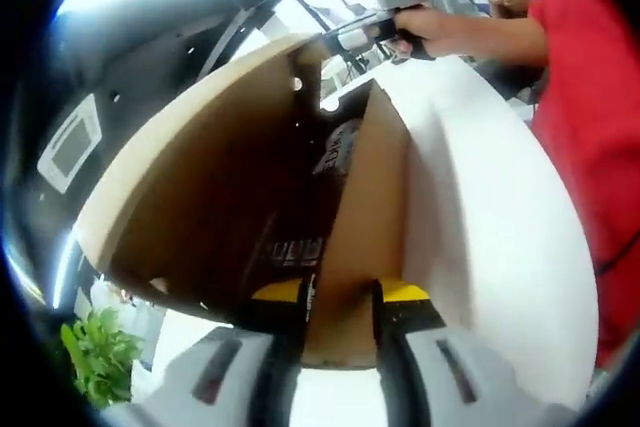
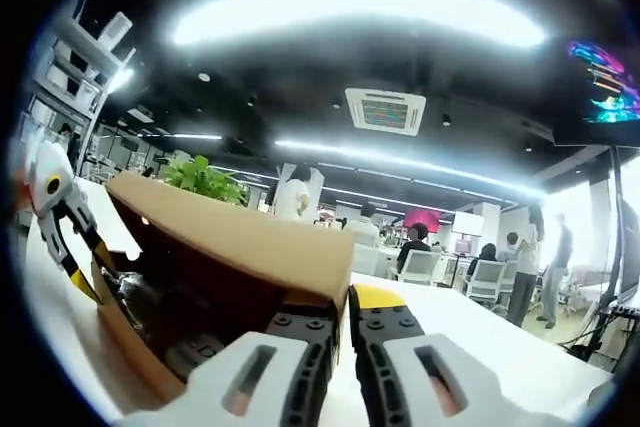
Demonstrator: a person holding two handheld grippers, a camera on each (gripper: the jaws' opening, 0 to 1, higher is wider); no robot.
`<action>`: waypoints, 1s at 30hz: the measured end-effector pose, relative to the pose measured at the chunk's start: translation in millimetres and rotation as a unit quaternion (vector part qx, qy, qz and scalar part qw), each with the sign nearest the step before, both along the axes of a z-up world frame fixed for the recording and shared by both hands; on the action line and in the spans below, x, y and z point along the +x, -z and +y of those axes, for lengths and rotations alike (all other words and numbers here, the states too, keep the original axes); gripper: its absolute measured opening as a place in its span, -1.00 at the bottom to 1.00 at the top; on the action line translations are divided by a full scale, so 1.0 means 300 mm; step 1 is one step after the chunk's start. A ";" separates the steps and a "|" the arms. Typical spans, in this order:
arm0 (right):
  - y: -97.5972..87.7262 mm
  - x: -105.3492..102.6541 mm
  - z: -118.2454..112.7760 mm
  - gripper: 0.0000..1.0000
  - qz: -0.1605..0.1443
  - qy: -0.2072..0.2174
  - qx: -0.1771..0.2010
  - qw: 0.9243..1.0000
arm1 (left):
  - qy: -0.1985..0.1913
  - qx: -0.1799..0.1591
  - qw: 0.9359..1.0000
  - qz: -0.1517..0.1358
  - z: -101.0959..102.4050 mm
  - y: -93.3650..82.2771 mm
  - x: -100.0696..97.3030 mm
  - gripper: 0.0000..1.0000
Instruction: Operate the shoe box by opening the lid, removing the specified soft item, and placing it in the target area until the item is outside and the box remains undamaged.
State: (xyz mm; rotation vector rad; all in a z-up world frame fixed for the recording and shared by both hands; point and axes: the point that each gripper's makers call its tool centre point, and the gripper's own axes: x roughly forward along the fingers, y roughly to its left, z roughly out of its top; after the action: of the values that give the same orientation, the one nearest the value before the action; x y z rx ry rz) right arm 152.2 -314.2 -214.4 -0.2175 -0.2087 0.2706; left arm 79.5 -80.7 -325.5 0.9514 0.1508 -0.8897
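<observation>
A brown cardboard shoe box stands on a white table [image 1: 490, 217] with its lid [image 1: 220, 177] swung up. My left gripper [image 1: 340, 299] is shut on the box's upright side wall [image 1: 365, 207], its yellow pads on either side of the cardboard. In the right gripper view, my right gripper [image 2: 345, 312] is shut on the free edge of the lid [image 2: 230, 237] and holds it raised. That same gripper [image 1: 350, 35] shows at the lid's far corner, in a hand. Dark contents [image 1: 335, 152] lie in the box's shadow; I cannot make out what they are. The left gripper [image 2: 60, 217] appears at the box's far end.
A person in a red top [image 1: 590, 97] stands close at the table's right side. A green plant [image 2: 205, 179] stands behind the box. White tabletop [image 2: 470, 322] stretches to the right of the lid. Chairs [image 2: 420, 265] and several people are far back in the room.
</observation>
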 end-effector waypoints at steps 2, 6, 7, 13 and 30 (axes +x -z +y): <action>-0.002 -0.003 0.001 -0.95 0.000 0.000 -0.003 1.000 | -0.008 -0.004 1.000 0.009 0.001 -0.001 0.000 -0.48; -0.005 -0.002 0.002 -0.95 0.001 -0.002 -0.002 1.000 | 0.000 0.009 1.000 0.011 -0.005 -0.001 -0.005 -0.50; -0.004 -0.002 0.001 -0.95 0.000 -0.001 -0.003 1.000 | -0.002 0.007 1.000 0.014 -0.005 -0.002 -0.006 -0.51; -0.016 -0.004 -0.001 -0.95 0.008 -0.003 0.000 1.000 | -0.009 0.007 1.000 0.028 -0.006 -0.001 -0.014 -0.54; -0.044 0.033 0.000 -0.95 0.034 -0.017 -0.012 0.999 | 0.009 -0.017 0.992 0.126 -0.007 0.003 -0.006 -0.70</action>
State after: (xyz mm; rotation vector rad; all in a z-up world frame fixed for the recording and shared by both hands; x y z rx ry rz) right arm 162.1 -314.1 -201.2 -0.2288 -0.1420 0.3136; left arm 77.7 -82.7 -326.6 0.8070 0.3420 -1.0255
